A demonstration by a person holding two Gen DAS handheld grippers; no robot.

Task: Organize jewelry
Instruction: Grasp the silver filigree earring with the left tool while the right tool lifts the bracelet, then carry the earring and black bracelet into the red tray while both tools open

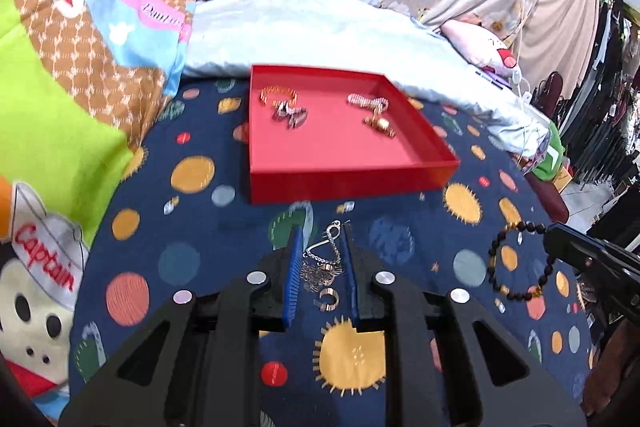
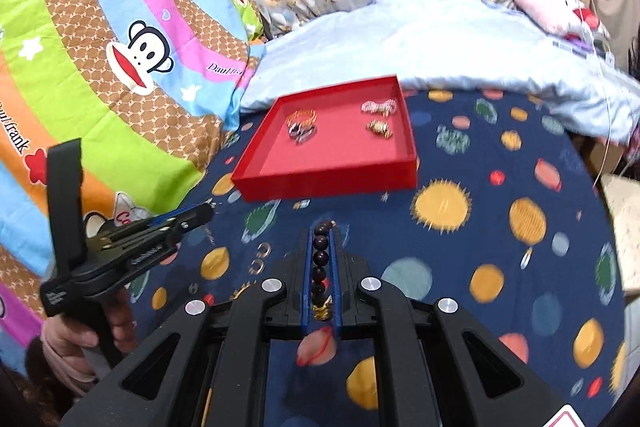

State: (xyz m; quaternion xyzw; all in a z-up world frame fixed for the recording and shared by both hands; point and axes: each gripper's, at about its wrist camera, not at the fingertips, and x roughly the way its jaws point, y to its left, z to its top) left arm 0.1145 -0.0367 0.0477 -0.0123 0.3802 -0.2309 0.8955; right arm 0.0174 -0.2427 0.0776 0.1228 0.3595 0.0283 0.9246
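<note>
**Both grippers loaded, tray ahead**

Red tray (image 1: 352,169): shallow, square, straight walls, flat matte floor. It sits on the navy planet-print sheet (image 1: 208,227), past both grippers. Contents, four pieces in two pairs:
- far left: gold bangle (image 1: 279,94), ribbed, with a silver piece (image 1: 290,115) just in front, touching or nearly so.
- far right: silver band (image 1: 368,101), ribbed and curved, with a small gold piece (image 1: 380,125) just in front of it.
The near half of the tray floor is bare.

Left gripper (image 1: 322,263): blue ribbed pads nearly together, clamped on a silver chain (image 1: 324,259). The chain is fine-linked and bunched. Its clasp end pokes out past the fingertips toward the tray, long axis along the fingers. A small open ring (image 1: 329,301) hangs at the chain's near end.

Right gripper (image 2: 321,267): pads close together, clamped on a bead bracelet (image 2: 320,259). The beads are round, dark and glossy, with a gold spacer at the near end. In the right wrist view the gripped run lies straight along the fingers, pointing at the tray. In the left wrist view the rest hangs as an open loop (image 1: 520,259) clear of the sheet.

A hand (image 2: 76,343) grips the left gripper's handle.
</note>
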